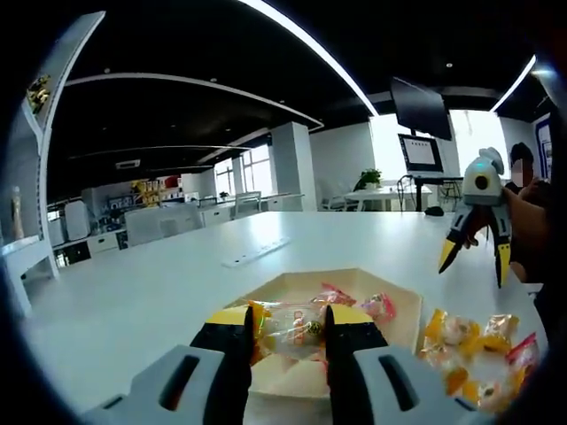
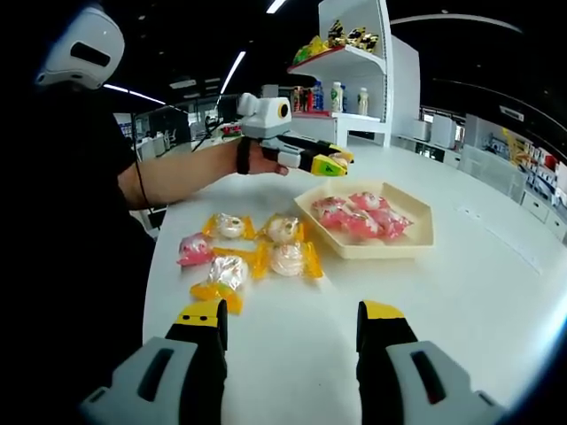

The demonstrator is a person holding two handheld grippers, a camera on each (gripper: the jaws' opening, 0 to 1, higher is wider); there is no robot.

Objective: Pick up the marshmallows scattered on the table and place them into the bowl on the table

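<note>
My left gripper [image 1: 288, 317] is shut on a yellow-wrapped marshmallow [image 1: 291, 331] and holds it just above the beige hexagonal bowl [image 1: 403, 299]. In the right gripper view the left gripper [image 2: 332, 163] hangs over the far side of the bowl [image 2: 390, 251], which holds several pink-wrapped marshmallows [image 2: 359, 214]. Several yellow-wrapped marshmallows [image 2: 285, 258] and a pink one [image 2: 193, 250] lie scattered on the white table left of the bowl. My right gripper [image 2: 292, 314] is open and bare, near the table edge and short of the pile. It also appears raised beyond the pile as the right gripper [image 1: 475, 264].
A person's forearm [image 2: 186, 173] reaches in from the left. A white shelf [image 2: 363, 62] with bottles and snacks stands behind the table. A power strip [image 1: 257, 252] lies farther along the white table [image 1: 133, 301]. Desks, chairs and a monitor [image 1: 421, 152] are in the background.
</note>
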